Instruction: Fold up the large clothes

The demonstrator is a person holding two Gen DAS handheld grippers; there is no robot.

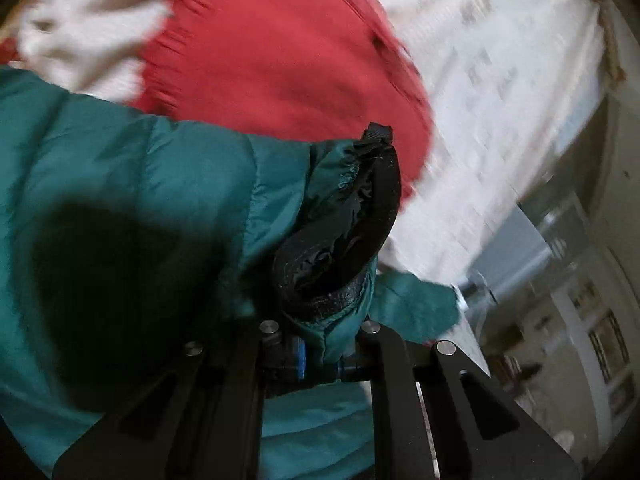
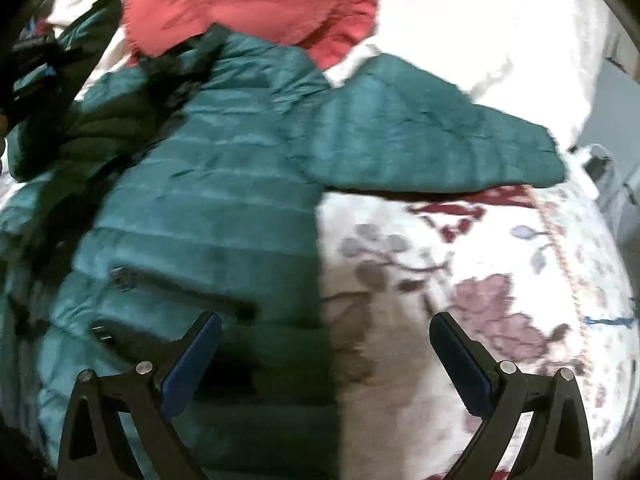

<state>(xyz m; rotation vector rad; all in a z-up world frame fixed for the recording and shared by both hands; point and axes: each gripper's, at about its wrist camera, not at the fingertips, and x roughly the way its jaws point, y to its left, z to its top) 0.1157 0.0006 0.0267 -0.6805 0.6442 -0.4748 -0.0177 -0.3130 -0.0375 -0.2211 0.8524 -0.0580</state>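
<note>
A teal quilted puffer jacket (image 2: 208, 200) lies spread on the bed, one sleeve (image 2: 432, 148) stretched to the right. My left gripper (image 1: 320, 354) is shut on the other sleeve's end (image 1: 224, 184), just below its black-lined cuff (image 1: 344, 240), and holds it raised above the bed. My right gripper (image 2: 326, 332) is open and empty, hovering over the jacket's lower right edge near a zip pocket (image 2: 176, 288). The views are motion-blurred.
A red garment (image 2: 248, 4) lies beyond the jacket, also in the left wrist view (image 1: 280, 48). A floral bedspread (image 2: 480, 280) covers the bed. A cream cloth (image 1: 80, 28) lies at far left. Furniture and shelves (image 1: 580, 320) stand past the bed's edge.
</note>
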